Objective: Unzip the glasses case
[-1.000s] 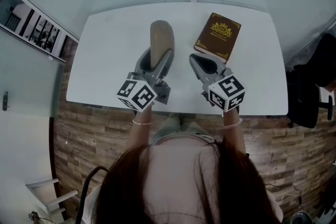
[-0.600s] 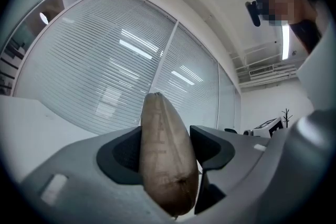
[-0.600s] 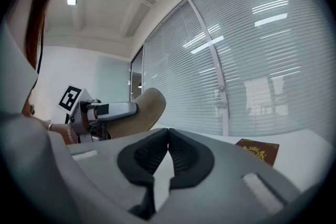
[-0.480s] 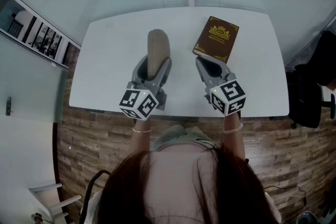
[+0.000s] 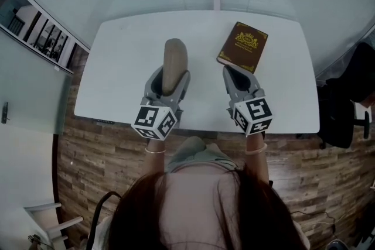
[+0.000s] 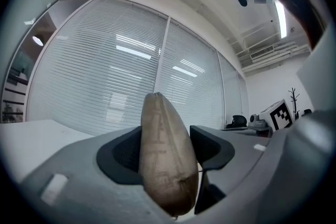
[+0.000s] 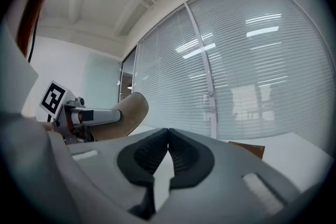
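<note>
Gripping the tan glasses case (image 5: 174,54) across its width with the left gripper (image 5: 169,75), pads pressed on both flanks, near end sunk between the jaws and far end poking toward the blinds at the top of the head view. Apparently raised a little off the white table (image 5: 117,67) at frame centre, probably to steady the shell and offer an edge to the other tool. Hovering just right of it with the right gripper (image 5: 235,76), jaws closed together on nothing, short of the brown book (image 5: 242,47) at upper right. Likely pinched narrow for catching a small zip pull, itself not made out in any view.
</note>
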Action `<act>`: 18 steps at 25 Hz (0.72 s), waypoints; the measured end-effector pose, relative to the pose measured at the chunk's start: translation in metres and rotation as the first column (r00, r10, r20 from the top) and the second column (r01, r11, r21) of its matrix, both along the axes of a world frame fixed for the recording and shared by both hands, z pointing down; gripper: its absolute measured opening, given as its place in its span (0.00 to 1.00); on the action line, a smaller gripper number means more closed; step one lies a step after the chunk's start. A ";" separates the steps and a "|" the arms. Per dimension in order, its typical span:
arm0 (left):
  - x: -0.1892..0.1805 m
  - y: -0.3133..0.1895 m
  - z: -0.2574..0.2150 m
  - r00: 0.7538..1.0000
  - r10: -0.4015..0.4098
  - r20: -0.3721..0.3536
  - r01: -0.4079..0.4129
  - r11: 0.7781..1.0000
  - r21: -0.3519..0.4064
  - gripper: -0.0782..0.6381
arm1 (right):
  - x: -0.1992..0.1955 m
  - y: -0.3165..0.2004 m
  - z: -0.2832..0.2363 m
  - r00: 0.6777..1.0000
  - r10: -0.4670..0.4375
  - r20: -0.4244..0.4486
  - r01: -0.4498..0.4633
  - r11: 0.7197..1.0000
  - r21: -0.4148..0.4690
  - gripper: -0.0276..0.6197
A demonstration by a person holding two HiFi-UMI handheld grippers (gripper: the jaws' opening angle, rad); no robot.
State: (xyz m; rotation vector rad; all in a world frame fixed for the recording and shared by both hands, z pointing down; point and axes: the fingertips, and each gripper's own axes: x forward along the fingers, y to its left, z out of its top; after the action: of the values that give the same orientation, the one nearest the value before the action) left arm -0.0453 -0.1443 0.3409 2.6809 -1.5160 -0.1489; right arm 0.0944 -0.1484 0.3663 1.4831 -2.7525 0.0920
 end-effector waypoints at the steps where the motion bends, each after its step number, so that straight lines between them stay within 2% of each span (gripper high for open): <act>1: -0.002 0.001 0.001 1.000 -0.006 0.008 0.006 1.000 0.001 0.50 | -0.001 0.001 -0.001 1.000 0.011 -0.006 -0.011 1.000 0.008 0.05; 8: -0.008 0.006 0.001 0.999 -0.015 0.047 0.015 1.000 0.013 0.50 | -0.008 0.006 -0.012 0.998 0.058 -0.029 -0.056 0.997 0.048 0.05; 18: -0.040 0.028 -0.003 0.998 -0.018 0.063 0.016 0.999 0.041 0.50 | -0.038 0.038 -0.016 0.994 0.082 -0.068 -0.078 0.996 0.050 0.05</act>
State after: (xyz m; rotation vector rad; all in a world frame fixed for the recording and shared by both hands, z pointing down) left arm -0.0852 -0.1164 0.3376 2.7297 -1.5701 -0.0967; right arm 0.0567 -0.1100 0.3501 1.5761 -2.6585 -0.0238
